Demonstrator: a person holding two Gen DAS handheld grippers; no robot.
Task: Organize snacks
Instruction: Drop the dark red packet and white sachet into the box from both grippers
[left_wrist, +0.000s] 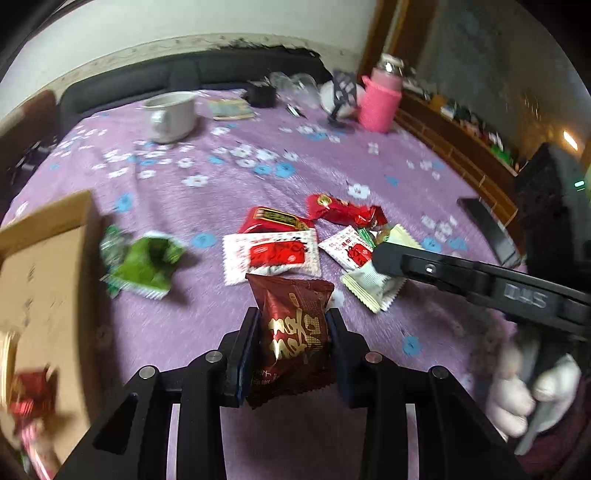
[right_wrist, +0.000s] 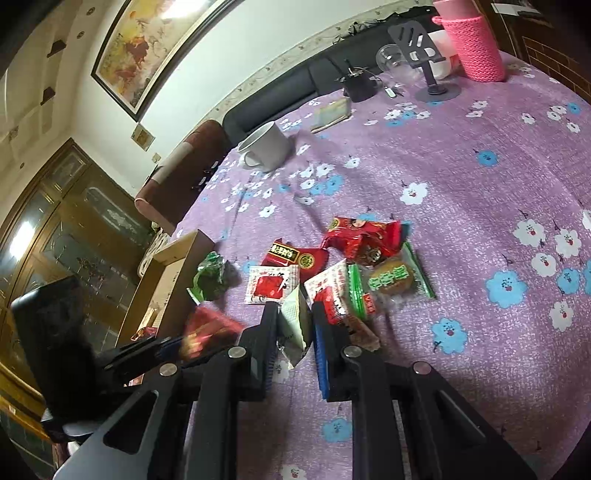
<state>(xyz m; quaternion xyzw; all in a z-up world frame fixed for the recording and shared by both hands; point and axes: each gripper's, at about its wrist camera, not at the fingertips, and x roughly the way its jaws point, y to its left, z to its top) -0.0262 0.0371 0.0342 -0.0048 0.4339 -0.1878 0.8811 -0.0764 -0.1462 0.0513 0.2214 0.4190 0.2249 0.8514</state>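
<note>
Both grippers low over table: left gripper (left_wrist: 293, 354) clamps brown packet (left_wrist: 295, 332); right gripper (right_wrist: 293, 332) clamps pale packet (right_wrist: 293, 325).

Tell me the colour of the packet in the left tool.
Dark maroon packet with gold lettering, clearest in the left wrist view.

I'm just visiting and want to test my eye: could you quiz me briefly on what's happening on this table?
1. True or false: the left hand-held gripper is shut on a dark red snack packet.
2. What sits between the fingers of the right hand-held gripper? A) white mug B) pale wrapped snack C) pink bottle
3. Fill in: the cardboard box stands at the table's ___ side in the left wrist view.

Key: 1 true; 2 B, the pale wrapped snack; 3 left.
</note>
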